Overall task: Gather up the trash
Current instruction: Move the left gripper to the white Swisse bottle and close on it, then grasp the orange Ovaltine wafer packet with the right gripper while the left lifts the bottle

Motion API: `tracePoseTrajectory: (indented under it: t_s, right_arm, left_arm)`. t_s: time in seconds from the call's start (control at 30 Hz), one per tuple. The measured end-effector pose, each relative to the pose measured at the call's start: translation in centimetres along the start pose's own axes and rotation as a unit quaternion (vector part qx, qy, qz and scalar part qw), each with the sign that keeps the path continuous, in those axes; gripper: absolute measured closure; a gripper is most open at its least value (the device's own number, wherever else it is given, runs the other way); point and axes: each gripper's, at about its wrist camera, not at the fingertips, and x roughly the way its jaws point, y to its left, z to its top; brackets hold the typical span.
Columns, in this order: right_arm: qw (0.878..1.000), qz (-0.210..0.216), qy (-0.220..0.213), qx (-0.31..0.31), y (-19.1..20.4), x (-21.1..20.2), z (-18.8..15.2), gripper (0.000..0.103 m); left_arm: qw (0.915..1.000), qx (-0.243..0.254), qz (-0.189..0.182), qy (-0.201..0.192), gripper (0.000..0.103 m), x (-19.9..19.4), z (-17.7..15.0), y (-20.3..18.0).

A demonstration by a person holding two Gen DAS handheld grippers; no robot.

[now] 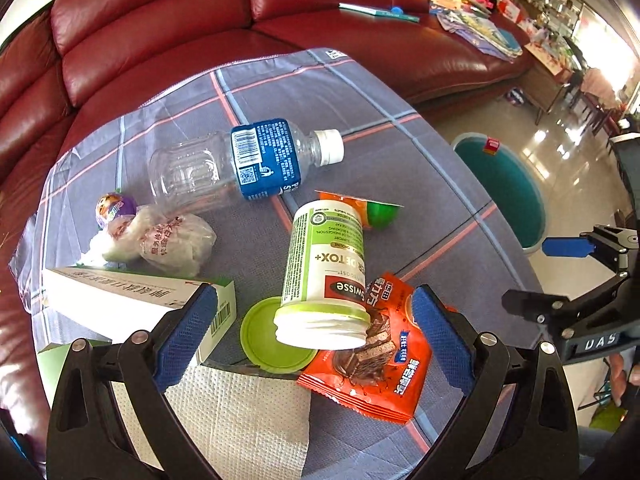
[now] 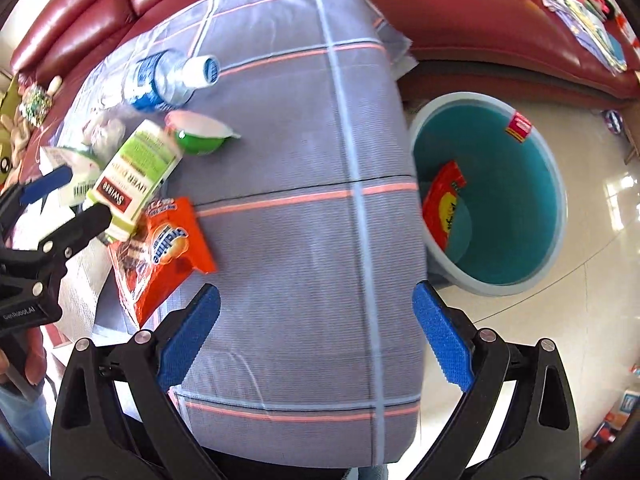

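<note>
White carton [image 1: 132,300] — far left of the checked cloth [image 1: 360,128], lying flat, partly behind the left gripper's near finger. Stiff card, probably light; best taken across its narrow sides.

Crumpled plastic bag [image 1: 168,244] with red print, just behind the carton. Soft, likely to collapse under a pinch; take the bunched middle. A small purple printed ball [image 1: 114,207] sits touching it.

Clear water bottle [image 1: 240,162] — on its side, blue label, white cap on, apparently empty. Light, smooth, liable to roll; grip across the labelled waist.

Green lid [image 1: 264,340], flat on the cloth, near the front edge beside a sheet of paper towel [image 1: 236,412].

Supplement bottle [image 1: 324,276] — white and green, uncapped, lying tilted with its open mouth toward the camera, resting over the lid and the orange snack wrapper [image 1: 380,360]. Rigid, round and slick; take it across the body near the neck.

Green jelly cup [image 1: 376,214], foil peeled, just beyond the supplement bottle.

Left gripper [image 1: 316,336] — spread wide, holding nothing, its blue pads either side of the supplement bottle's mouth but not touching it.

Right gripper [image 2: 316,336] — likewise wide apart and empty, over bare cloth.

Teal bin [image 2: 496,200] — on the floor at the right, beside the table; a red wrapper [image 2: 444,204] already lies inside.
</note>
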Motion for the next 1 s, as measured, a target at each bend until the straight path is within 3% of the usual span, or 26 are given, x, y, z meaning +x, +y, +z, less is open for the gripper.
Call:
tracePoseTrajectory:
  t_s: [0.13,0.33,0.4,0.43,0.47,0.53,0.6,1.0]
  right_arm:
    - [1.0,-0.013,0.005,-0.02,1.2,0.7,-0.3,0.01]
    - [0.999,-0.009,0.014,-0.027,1.6,1.5,-0.5,0.01]
    - [1.0,-0.008,0.017,-0.024,1.5,1.8,-0.4,0.01]
    - [1.0,-0.008,0.018,-0.023,1.4,1.9,-0.4,0.01]
    - [1.0,-0.009,0.018,-0.022,1.4,2.0,-0.3,0.01]
    - [1.0,-0.008,0.018,-0.021,1.5,2.1,-0.4,0.01]
    - [1.0,-0.004,0.016,-0.02,1.6,2.0,-0.3,0.01]
    - [0.998,0.045,0.004,-0.049,6.3,3.2,0.8,0.01]
  left_arm:
    - [0.9998,0.012,-0.01,0.011,0.018,1.0,0.6,-0.7]
    - [0.9996,0.01,-0.004,0.027,0.023,3.0,0.7,-0.4]
    - [0.9996,0.018,0.012,0.018,0.032,3.0,0.7,-0.6]
    - [0.9995,0.024,0.016,0.011,0.049,2.7,0.6,-0.8]
    - [0.9996,0.024,0.012,0.008,0.052,2.4,0.7,-0.8]
    - [0.9998,0.016,-0.011,0.008,0.052,2.0,0.6,-0.7]
    - [0.9998,0.017,0.004,0.001,0.052,1.6,0.4,-0.8]
    - [0.9973,-0.045,-0.038,-0.043,0.052,-3.0,-0.5,2.5]
